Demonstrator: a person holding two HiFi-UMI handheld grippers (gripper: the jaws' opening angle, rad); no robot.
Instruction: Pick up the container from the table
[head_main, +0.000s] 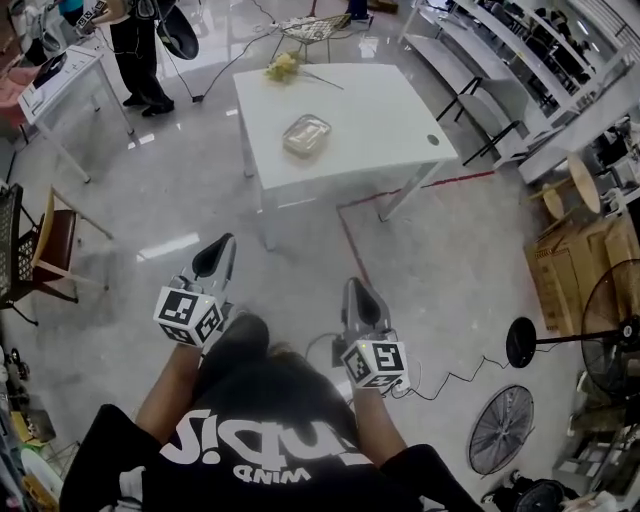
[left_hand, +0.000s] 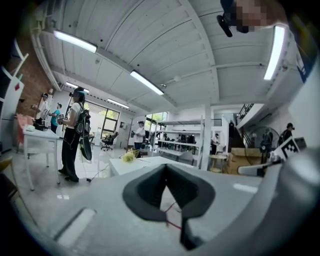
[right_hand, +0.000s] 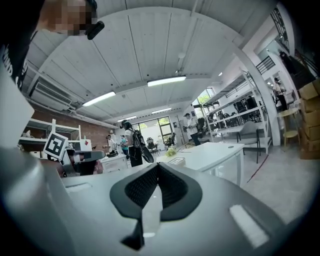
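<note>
A clear, shallow container (head_main: 306, 134) lies near the middle of a white table (head_main: 380, 120) across the floor from me, and it shows small and far off (right_hand: 176, 161) in the right gripper view. Some yellow flowers (head_main: 283, 66) rest at the table's far edge. My left gripper (head_main: 213, 258) and right gripper (head_main: 358, 300) are held level in front of my body, well short of the table. Both are shut with nothing in them, the black jaw tips meeting in the left gripper view (left_hand: 165, 167) and the right gripper view (right_hand: 157, 166).
A person (head_main: 140, 50) stands beside a second white table (head_main: 60, 80) at the back left. A chair (head_main: 45, 245) is on the left, with shelving (head_main: 520, 60) and cardboard boxes (head_main: 575, 270) on the right and fans (head_main: 500, 430) at lower right. Red tape (head_main: 345, 240) marks the floor.
</note>
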